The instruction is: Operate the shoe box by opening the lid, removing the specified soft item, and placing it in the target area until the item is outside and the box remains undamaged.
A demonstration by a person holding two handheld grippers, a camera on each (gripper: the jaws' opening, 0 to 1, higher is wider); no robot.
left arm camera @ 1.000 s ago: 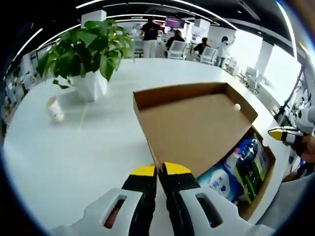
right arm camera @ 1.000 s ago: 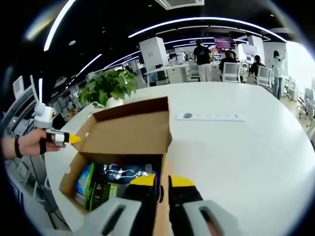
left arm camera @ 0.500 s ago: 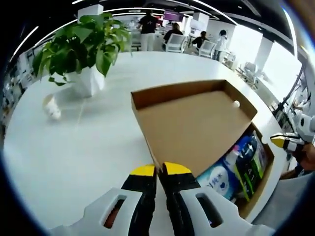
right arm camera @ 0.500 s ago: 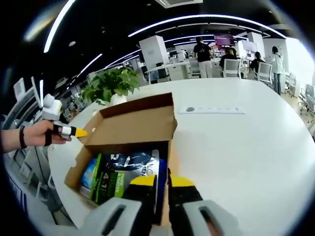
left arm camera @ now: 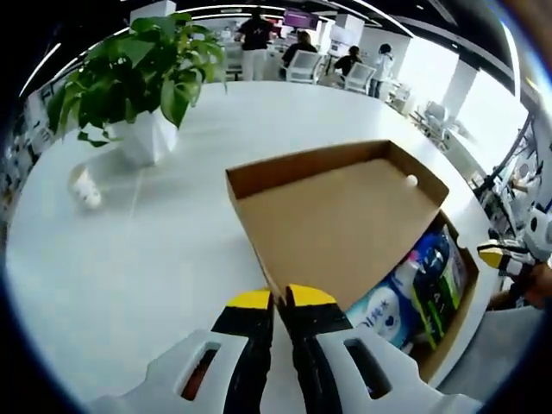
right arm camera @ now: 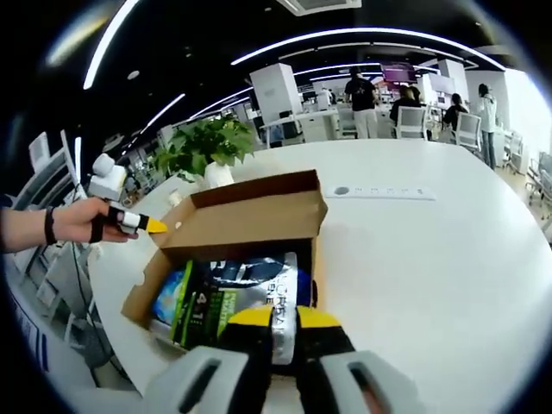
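Note:
The brown cardboard shoe box stands at the table's edge with its lid swung up and open. Inside lie soft packs: a blue-and-white one and a dark green one. My left gripper is shut on the lid's near corner. In the right gripper view the box shows a silver-blue pack and a green pack, and the left gripper, held by a hand, meets the lid. My right gripper is shut just before the box's near wall, holding nothing, and shows as the right gripper beside the box.
A potted plant in a white pot and a small white cup stand on the round white table. A white power strip lies beyond the box. People and chairs are far behind the table.
The right gripper view has come closer over the box, so more of the packs shows. The left gripper stays at the lid's corner, the lid still open.

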